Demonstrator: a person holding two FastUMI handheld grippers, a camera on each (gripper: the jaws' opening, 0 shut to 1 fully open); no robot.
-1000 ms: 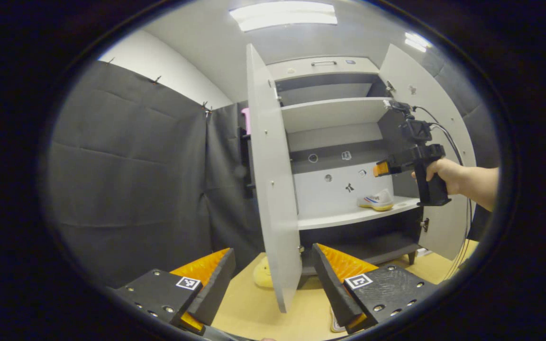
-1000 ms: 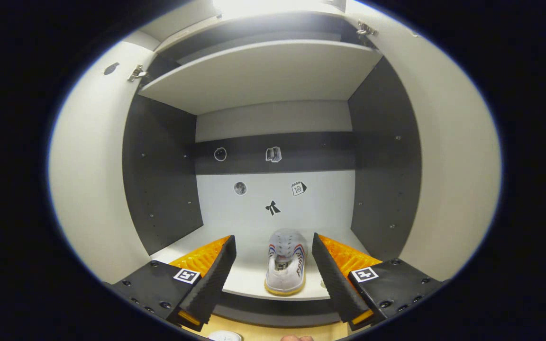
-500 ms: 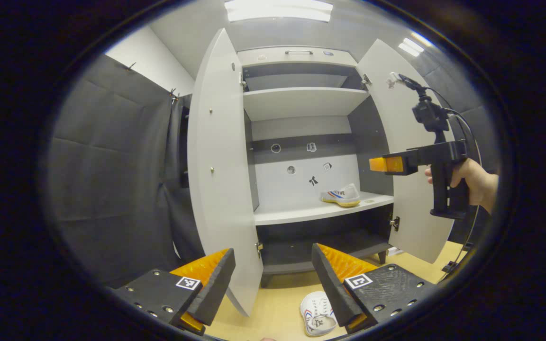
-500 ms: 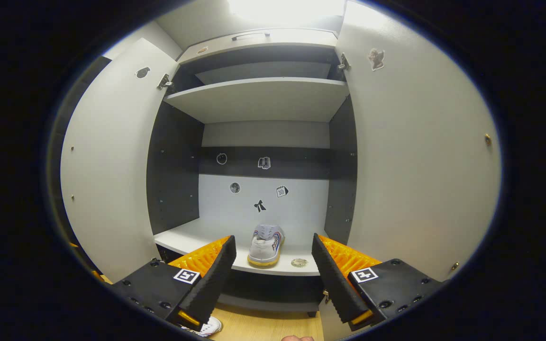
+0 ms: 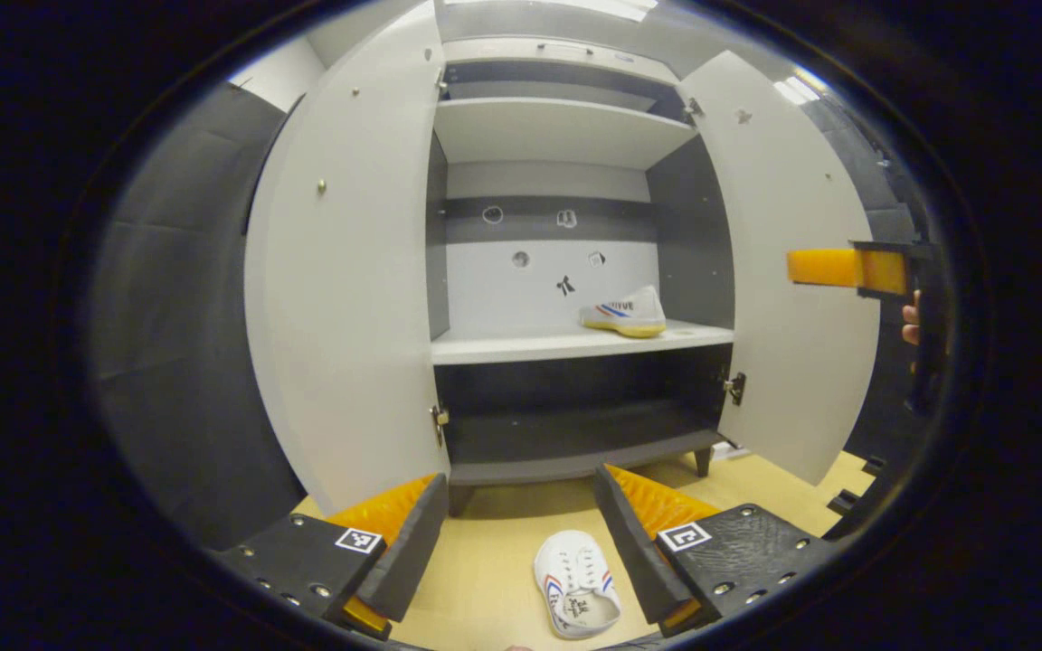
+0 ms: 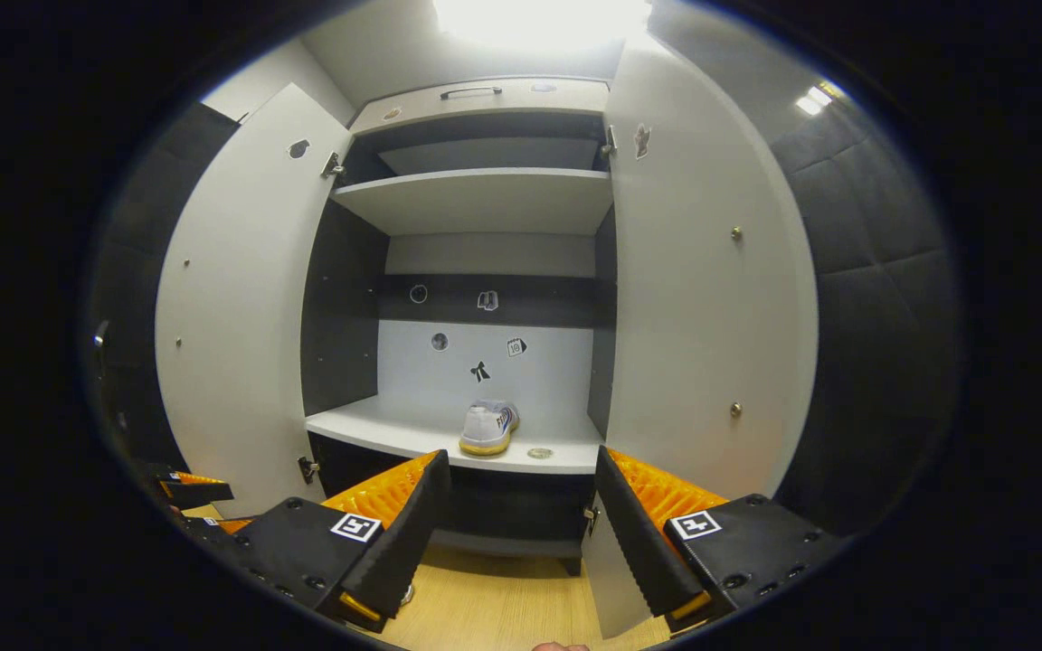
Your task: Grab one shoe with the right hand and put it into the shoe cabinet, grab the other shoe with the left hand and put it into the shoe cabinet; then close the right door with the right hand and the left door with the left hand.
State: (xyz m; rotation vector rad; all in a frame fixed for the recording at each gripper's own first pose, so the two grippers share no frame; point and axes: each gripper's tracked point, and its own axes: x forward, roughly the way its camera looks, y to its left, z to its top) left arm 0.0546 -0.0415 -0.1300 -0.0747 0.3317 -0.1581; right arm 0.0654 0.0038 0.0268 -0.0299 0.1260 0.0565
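One white shoe (image 5: 622,314) with a yellow sole rests on the middle shelf (image 5: 521,345) of the shoe cabinet, also seen as the shoe (image 6: 488,428) on the shelf (image 6: 394,430). The other white shoe (image 5: 577,584) lies on the wooden floor, just below and between the fingers of my left gripper (image 5: 521,533), which is open and empty. My right gripper (image 6: 521,529) is open and empty, held back from the cabinet front. It appears at the right edge as the right gripper (image 5: 847,268), with a hand (image 5: 912,322) on its handle. Both doors, left door (image 5: 349,298) and right door (image 5: 792,271), stand open.
The cabinet has an upper shelf (image 5: 557,127) and a dark bottom compartment (image 5: 575,434) on short legs. Black cloth walls (image 5: 168,316) flank it. The floor (image 5: 503,551) is light wood. Part of the left gripper (image 6: 191,490) shows low at the left in the right gripper view.
Both grippers drew back from the cabinet. The left gripper view swung right and down, bringing the floor shoe between its fingers. The right gripper left the shelf shoe behind.
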